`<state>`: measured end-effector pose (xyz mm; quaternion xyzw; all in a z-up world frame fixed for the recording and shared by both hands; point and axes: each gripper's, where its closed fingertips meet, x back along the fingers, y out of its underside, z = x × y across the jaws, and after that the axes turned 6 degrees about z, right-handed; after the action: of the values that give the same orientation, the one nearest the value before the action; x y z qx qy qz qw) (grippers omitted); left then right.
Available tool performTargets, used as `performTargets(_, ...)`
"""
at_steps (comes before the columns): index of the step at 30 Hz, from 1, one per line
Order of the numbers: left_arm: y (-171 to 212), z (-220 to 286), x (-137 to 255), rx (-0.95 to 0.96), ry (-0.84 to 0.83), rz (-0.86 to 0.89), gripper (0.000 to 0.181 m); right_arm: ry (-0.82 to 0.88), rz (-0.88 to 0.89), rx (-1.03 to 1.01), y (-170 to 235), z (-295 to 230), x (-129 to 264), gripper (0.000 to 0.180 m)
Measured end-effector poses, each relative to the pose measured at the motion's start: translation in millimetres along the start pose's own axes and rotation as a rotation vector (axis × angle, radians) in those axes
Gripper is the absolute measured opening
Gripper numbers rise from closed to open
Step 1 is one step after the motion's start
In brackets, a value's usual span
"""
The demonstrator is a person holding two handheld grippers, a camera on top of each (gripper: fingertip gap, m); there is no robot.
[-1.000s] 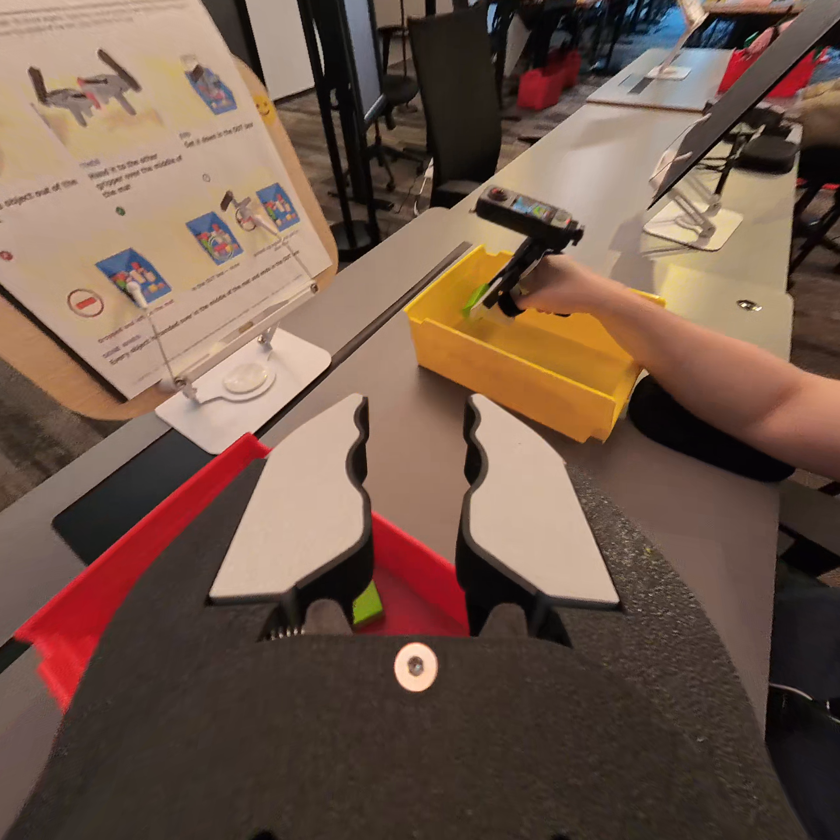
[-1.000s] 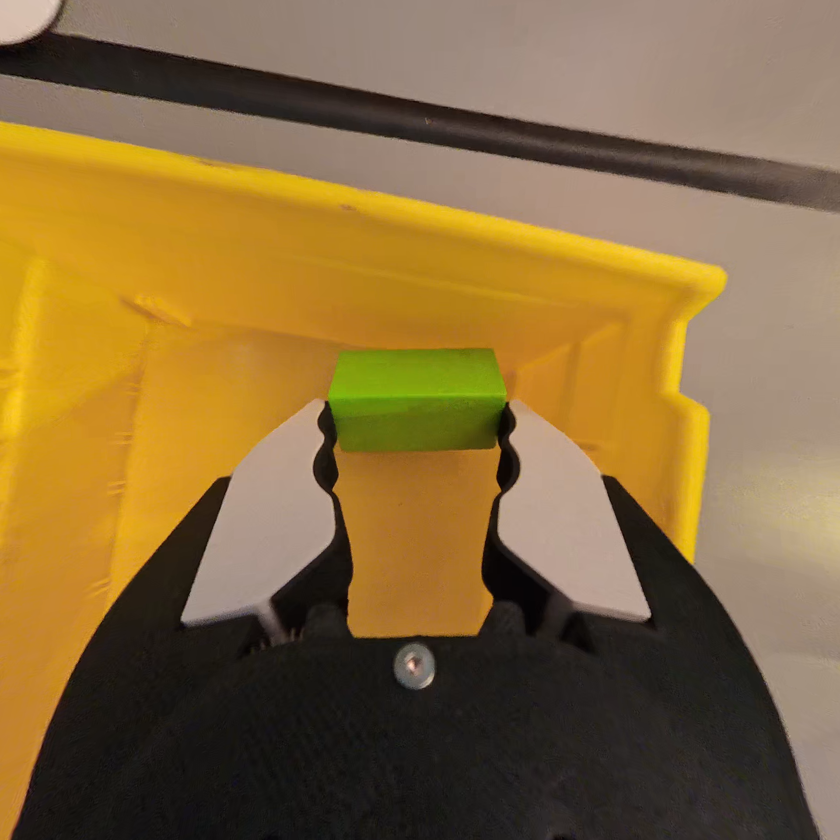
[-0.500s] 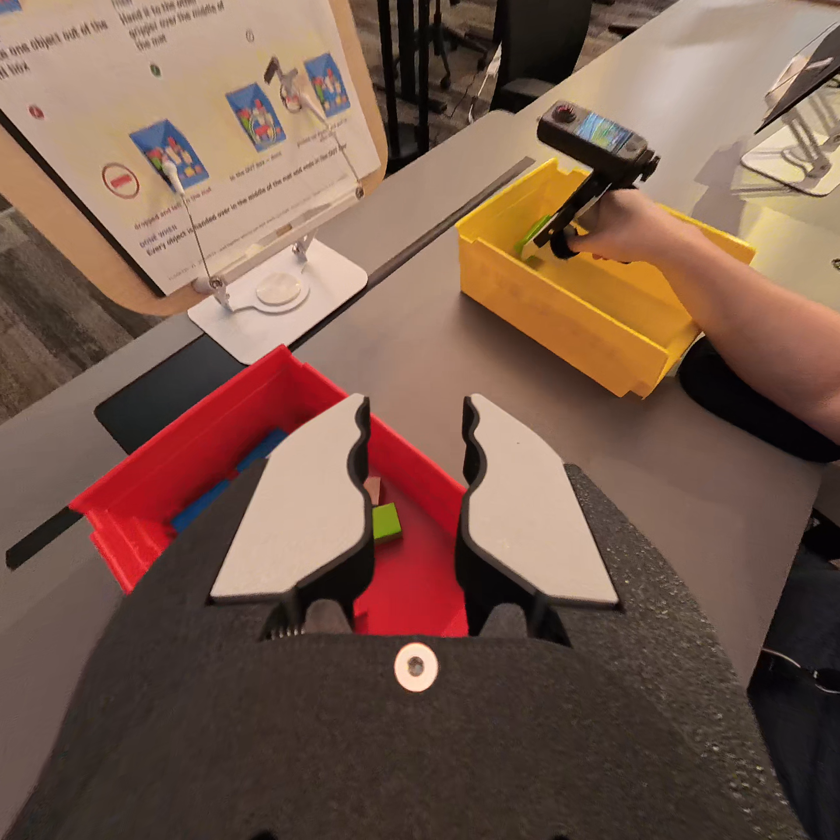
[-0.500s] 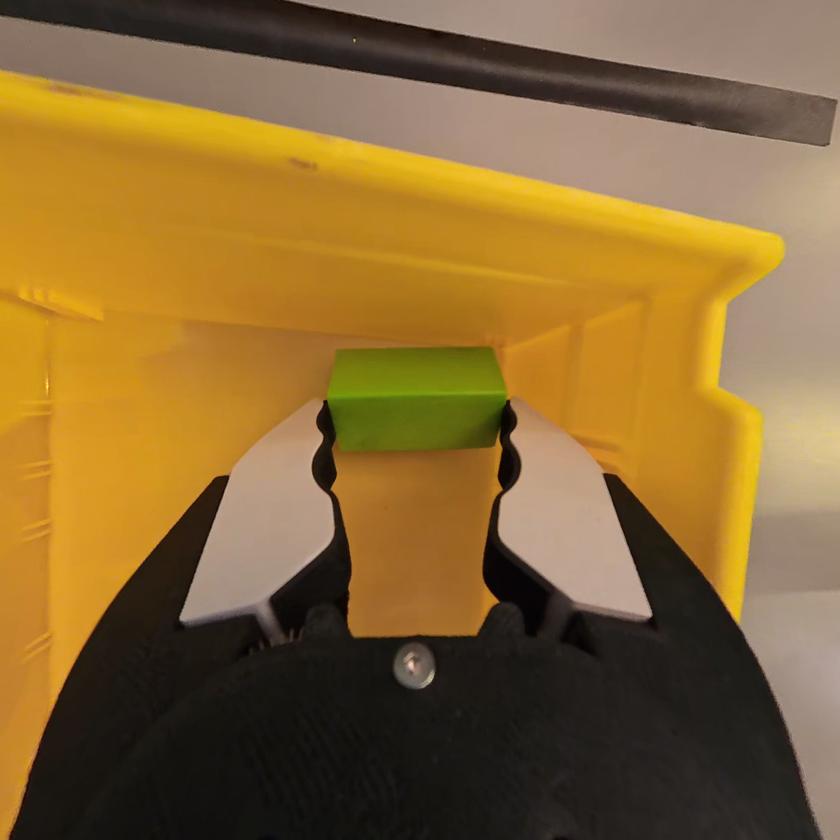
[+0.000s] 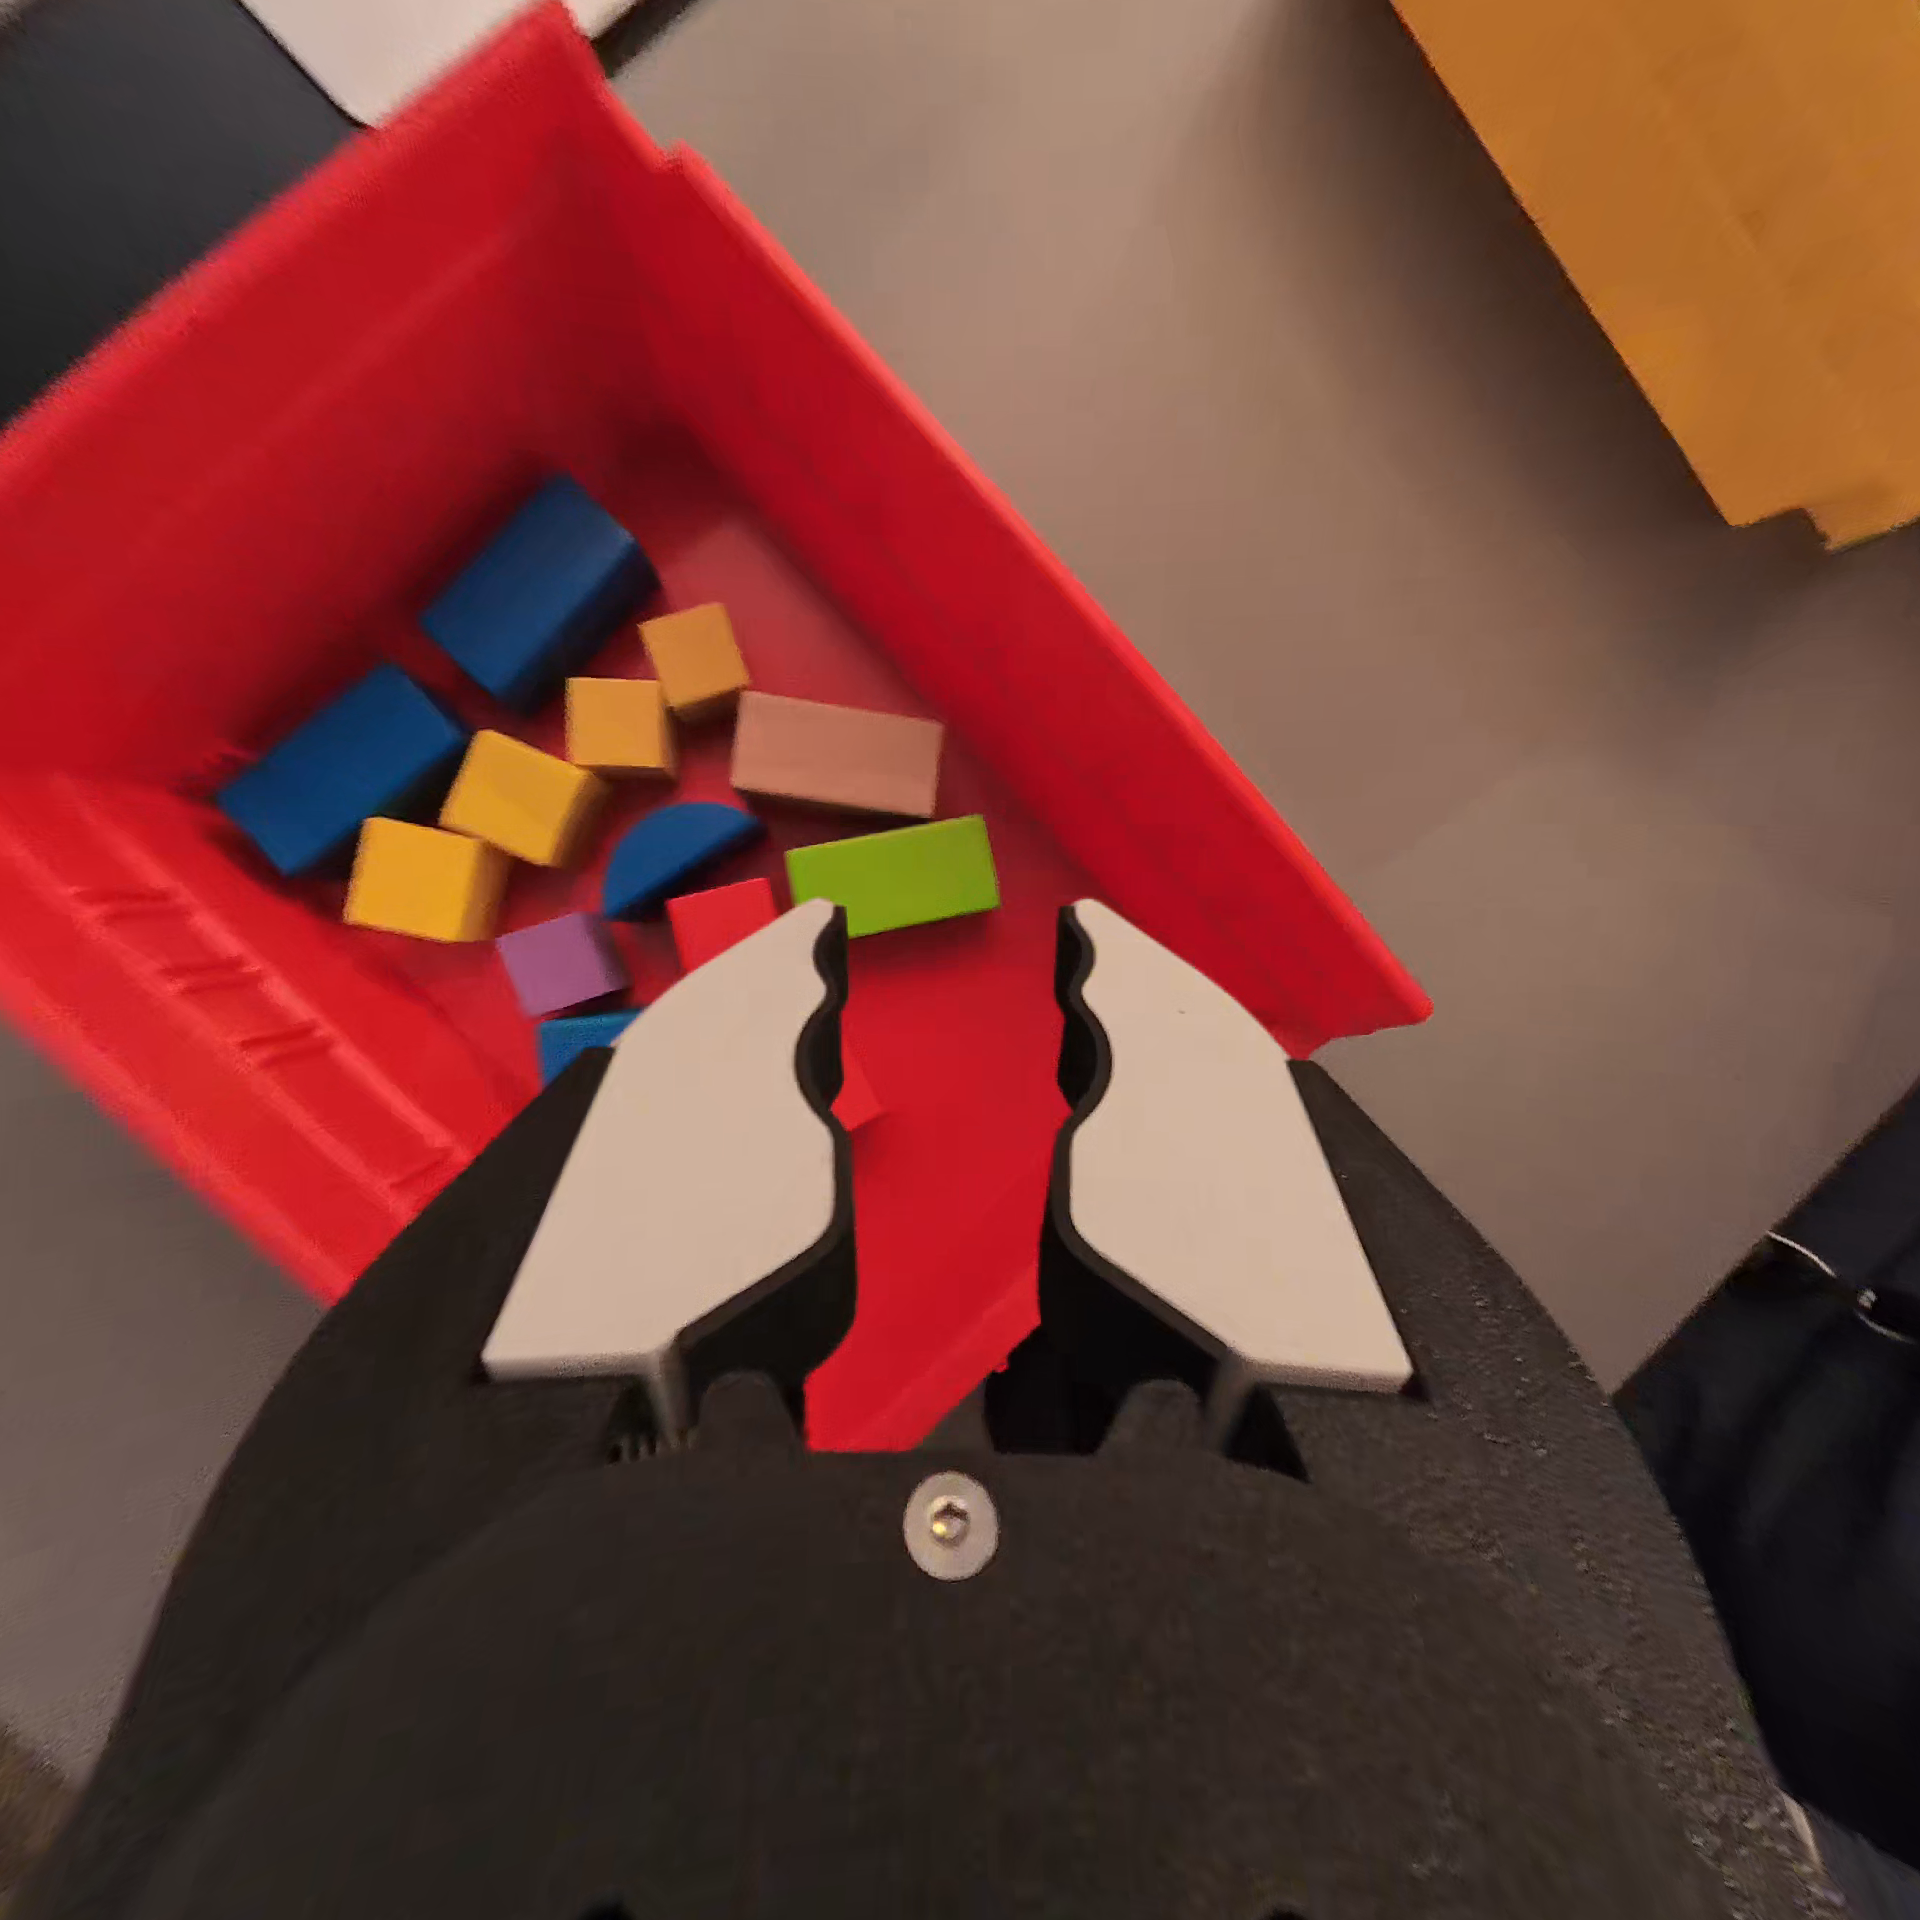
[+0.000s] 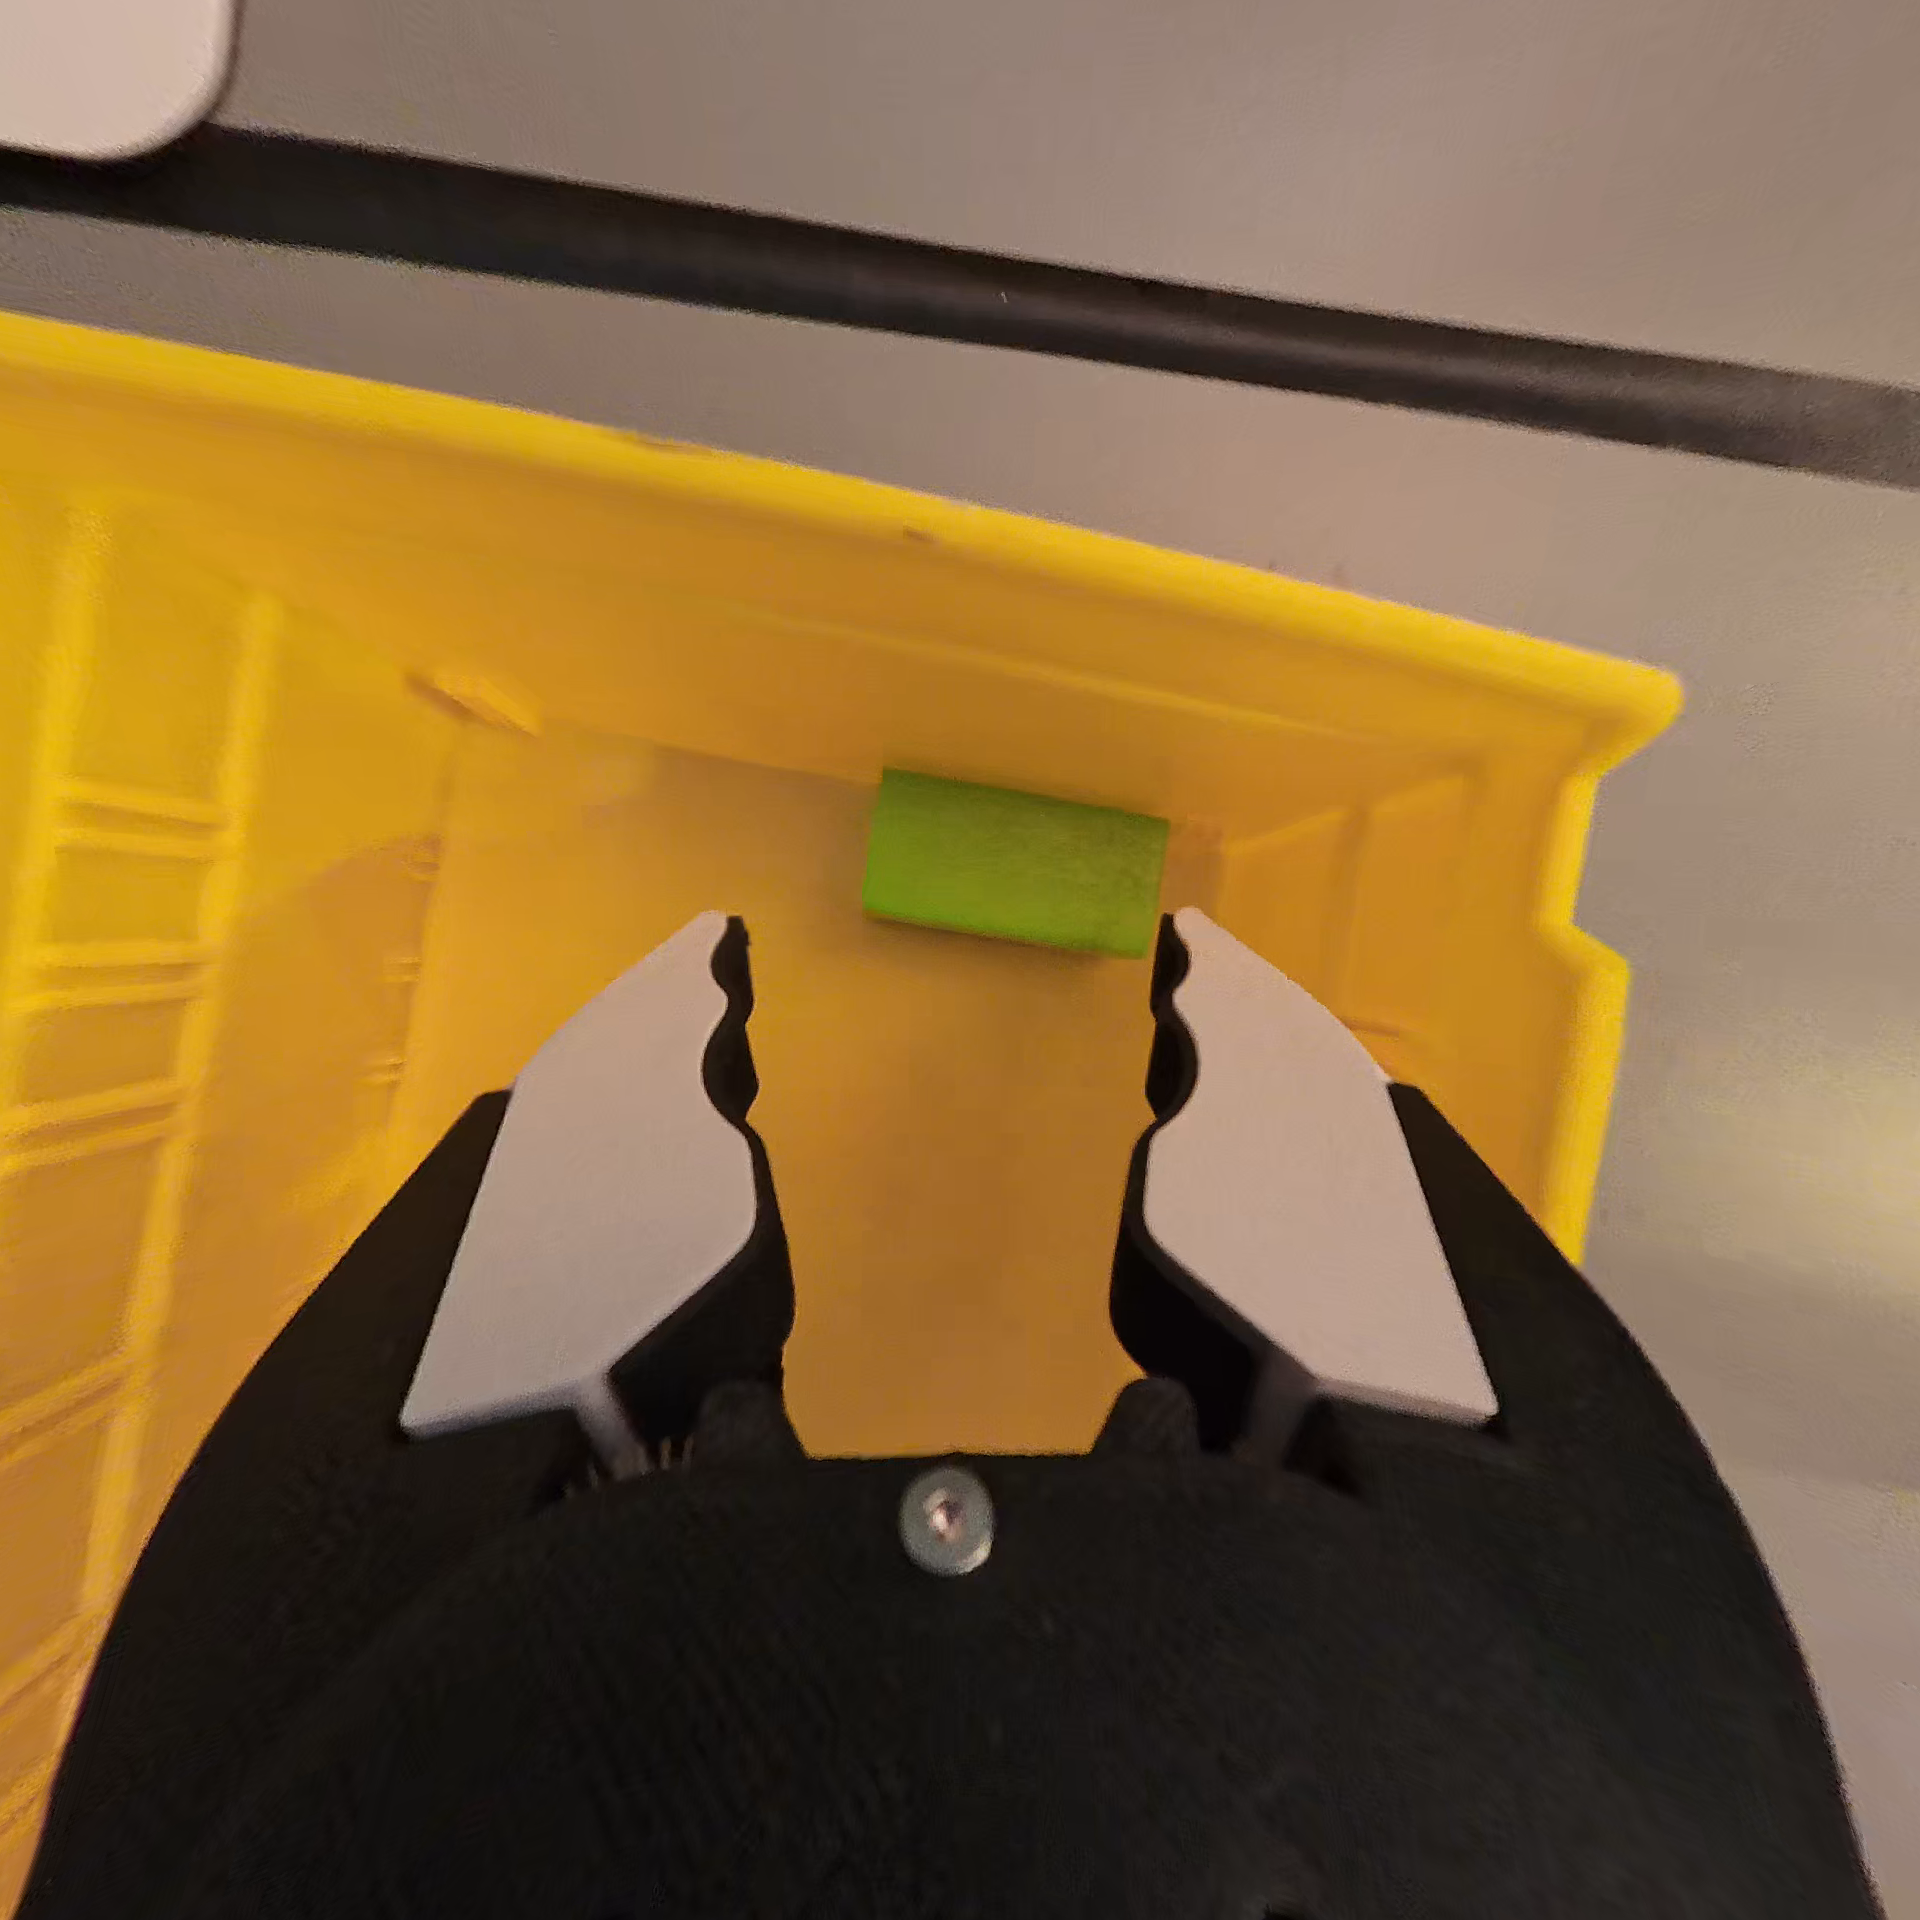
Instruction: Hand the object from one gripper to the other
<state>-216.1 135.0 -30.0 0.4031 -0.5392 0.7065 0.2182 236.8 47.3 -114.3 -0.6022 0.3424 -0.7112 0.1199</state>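
In the right wrist view a green block (image 6: 1013,860) lies on the floor of the yellow bin (image 6: 727,582), near its far wall. My right gripper (image 6: 951,930) is open and empty just above and short of it. In the left wrist view my left gripper (image 5: 945,925) is open and empty, tilted down over the red bin (image 5: 343,343). That bin holds several coloured blocks, among them a second green block (image 5: 894,876) just past my fingertips, a tan block (image 5: 836,753), blue blocks (image 5: 535,587) and yellow blocks (image 5: 421,878).
The grey table (image 5: 1299,416) lies between the bins. A corner of the yellow bin (image 5: 1714,260) shows at the upper right of the left wrist view. A black strip (image 6: 1039,301) crosses the table behind the yellow bin. A white stand base (image 6: 94,62) sits at the far left.
My right gripper has opened and let go of the green block, which now lies in the yellow bin. My left gripper has tipped down and moved over the red bin.
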Motion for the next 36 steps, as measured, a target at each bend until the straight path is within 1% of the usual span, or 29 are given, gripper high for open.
performTargets(1,2,3,-7,0.002,0.021,-0.019,0.038,-0.012,0.018,0.0,-4,-1,6,0.075)
performTargets(3,10,-2,-20,0.016,-0.002,-0.077,0.041,-0.038,0.055,-0.004,-12,-4,20,0.075)
performTargets(6,26,-9,-40,0.055,-0.025,-0.187,0.055,-0.072,0.098,-0.016,-21,-5,40,0.075)
performTargets(7,30,-9,-47,0.064,-0.021,-0.214,0.056,-0.076,0.114,-0.019,-24,-4,46,0.075)
performTargets(9,35,-13,-58,0.077,-0.03,-0.251,0.06,-0.081,0.142,-0.025,-28,-1,58,0.075)
performTargets(11,37,-18,-68,0.085,-0.057,-0.276,0.07,-0.086,0.164,-0.034,-31,2,68,0.075)
performTargets(14,44,-20,-79,0.088,-0.08,-0.327,0.074,-0.093,0.186,-0.045,-33,6,77,0.075)
performTargets(16,48,-20,-83,0.095,-0.091,-0.356,0.074,-0.096,0.185,-0.049,-33,7,78,0.075)
performTargets(17,46,-21,-85,0.09,-0.103,-0.352,0.071,-0.098,0.179,-0.046,-32,7,77,0.075)
performTargets(18,45,-22,-86,0.089,-0.112,-0.349,0.074,-0.1,0.172,-0.042,-31,7,77,0.075)
performTargets(22,46,-24,-87,0.083,-0.147,-0.365,0.072,-0.105,0.143,-0.019,-27,3,72,0.075)
performTargets(36,50,-17,-86,0.118,-0.157,-0.408,0.065,-0.11,0.111,0.02,-22,-3,64,0.075)
